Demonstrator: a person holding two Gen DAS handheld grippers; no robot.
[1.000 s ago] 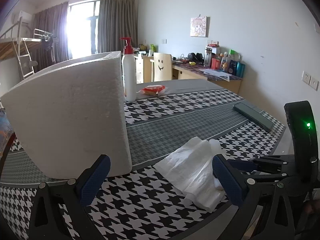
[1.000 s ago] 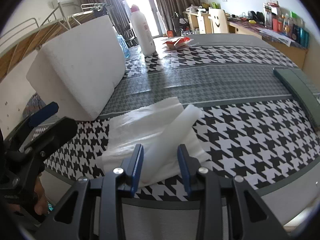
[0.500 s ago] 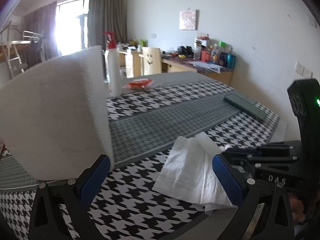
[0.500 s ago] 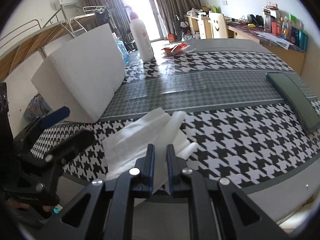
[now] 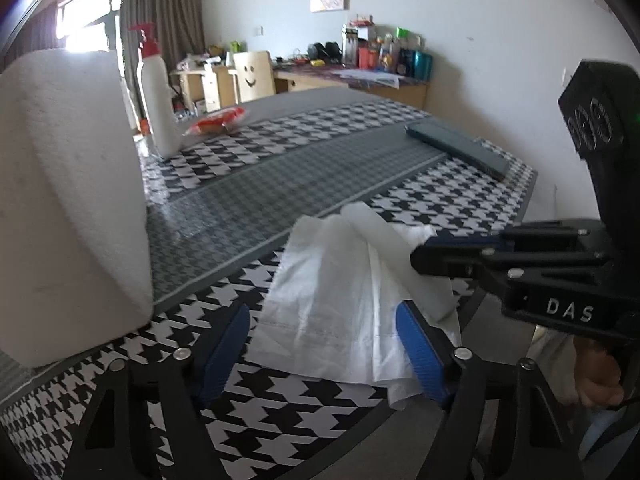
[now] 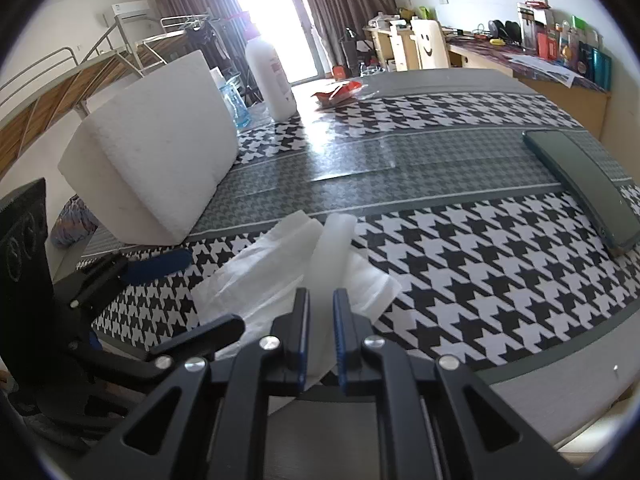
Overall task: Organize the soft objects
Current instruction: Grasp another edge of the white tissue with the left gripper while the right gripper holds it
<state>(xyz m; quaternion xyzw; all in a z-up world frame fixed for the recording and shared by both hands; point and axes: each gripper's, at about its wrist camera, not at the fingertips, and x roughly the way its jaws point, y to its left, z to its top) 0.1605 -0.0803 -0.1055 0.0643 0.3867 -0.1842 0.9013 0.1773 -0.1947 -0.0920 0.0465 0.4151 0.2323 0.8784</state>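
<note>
**Right tool pinches the tissue fold; left tool waits spread**

The white tissue (image 6: 280,276) lies at the near edge of the houndstooth surface (image 6: 460,256), just in front of the white foam block (image 6: 160,148). The right tool (image 6: 321,332) has its pads pressed together on a raised, rolled fold of the tissue, which stands up between them. The left tool (image 5: 324,352) is spread wide, one blue pad (image 5: 222,354) on either side of the tissue's near-left part, gripping nothing; whether its pads touch the paper is hard to tell through the fisheye.

The step in hand looks like folding or gathering the tissue. To do it well, keep the right pinch light and lift slowly so the thin paper does not tear, and bring the left tool down onto the flat layer to pin it before pulling the fold across. Keep clear of the foam block.
</note>
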